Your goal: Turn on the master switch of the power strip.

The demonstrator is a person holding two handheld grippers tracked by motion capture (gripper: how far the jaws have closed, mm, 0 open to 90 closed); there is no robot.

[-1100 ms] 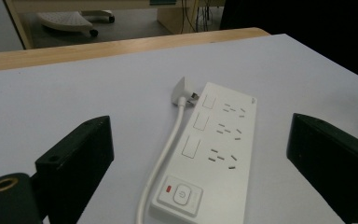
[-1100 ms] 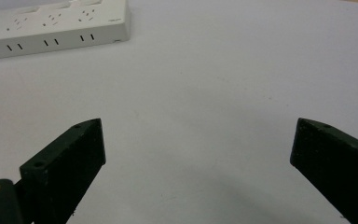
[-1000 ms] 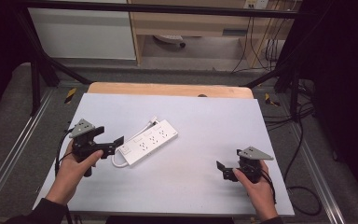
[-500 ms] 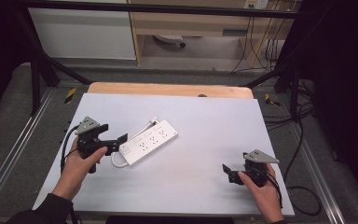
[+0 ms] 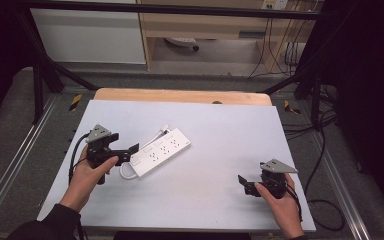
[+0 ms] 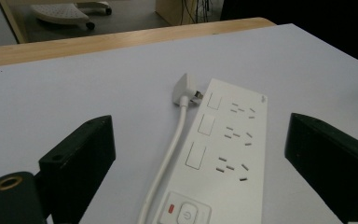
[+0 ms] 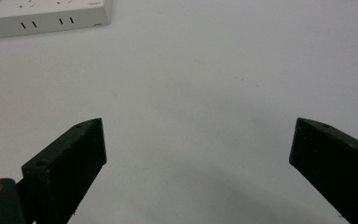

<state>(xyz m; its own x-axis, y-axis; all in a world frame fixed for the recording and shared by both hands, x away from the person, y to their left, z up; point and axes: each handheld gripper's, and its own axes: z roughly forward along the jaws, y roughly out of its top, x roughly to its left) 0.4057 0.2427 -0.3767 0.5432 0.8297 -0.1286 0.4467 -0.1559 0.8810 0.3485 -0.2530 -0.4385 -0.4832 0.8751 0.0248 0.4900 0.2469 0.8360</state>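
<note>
Since the earlier frames the left claw (image 5: 135, 148) has crept forward to the near end of the white rectangular plastic power strip (image 5: 160, 152), while the right claw (image 5: 242, 183) has drawn back toward the person's edge of the pale grey bench (image 5: 220, 130). Left claw: jaws spread wide apart, holding nothing; in the left gripper view they straddle the strip's switch end (image 6: 182, 215). Right claw: jaws also apart and empty, over bare bench surface. The power strip lies flat on the left-centre of the bench, long axis running diagonally from near-left to far-right, so it points almost straight away from the left claw. Its white cord (image 6: 170, 154) runs alongside the strip and ends in a flat plug (image 6: 184, 88) resting by the far end; whether the plug touches the strip is hard to tell. The left claw is much the nearer; the right sits well apart. A grip across the strip's short width looks open to the left claw.
</note>
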